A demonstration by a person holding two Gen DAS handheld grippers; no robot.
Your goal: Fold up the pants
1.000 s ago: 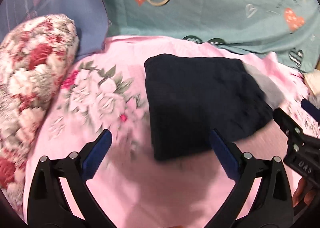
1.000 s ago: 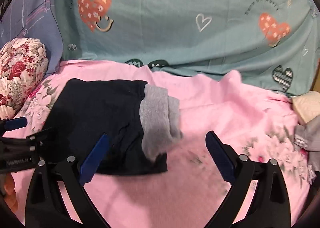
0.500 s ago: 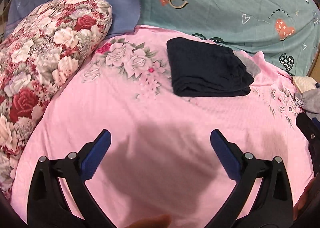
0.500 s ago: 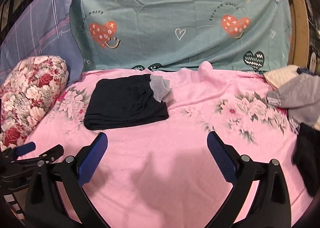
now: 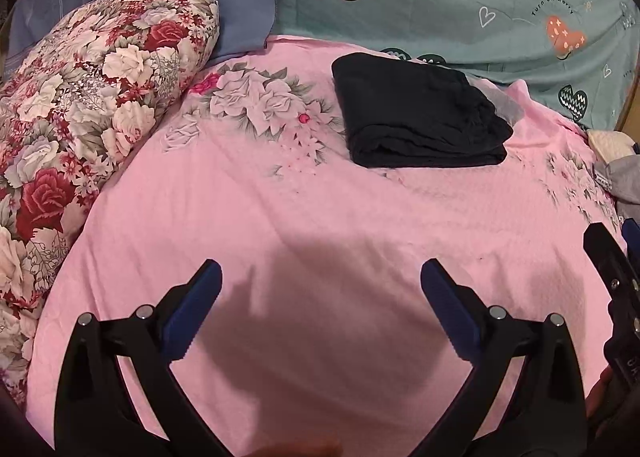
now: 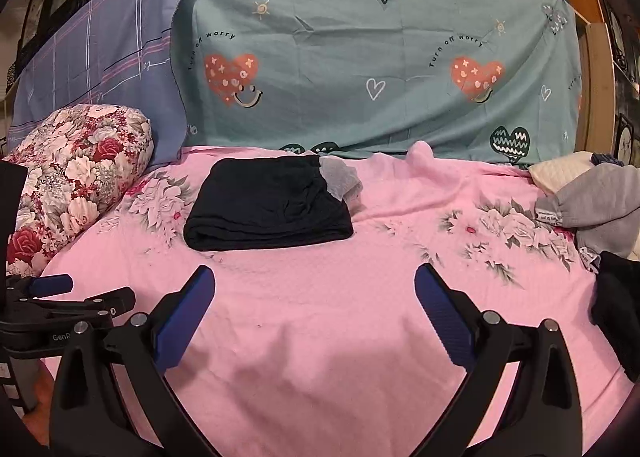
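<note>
The dark pants lie folded into a compact rectangle in the upper middle of the right wrist view, flat on the pink floral bedspread, with a grey inner piece poking out at their upper right corner. The bundle sits near the teal heart-print sheet hanging behind the bed, probably parked there to keep the near half of the bed free. From the look of it the folding is finished, though the grey flap could be tucked in. The left gripper and right gripper both hover low in their frames, well apart from the pants, jaws spread wide and holding nothing. A floral pillow fills the left edge, and loose grey clothing waits at the far right, perhaps next in line.
</note>
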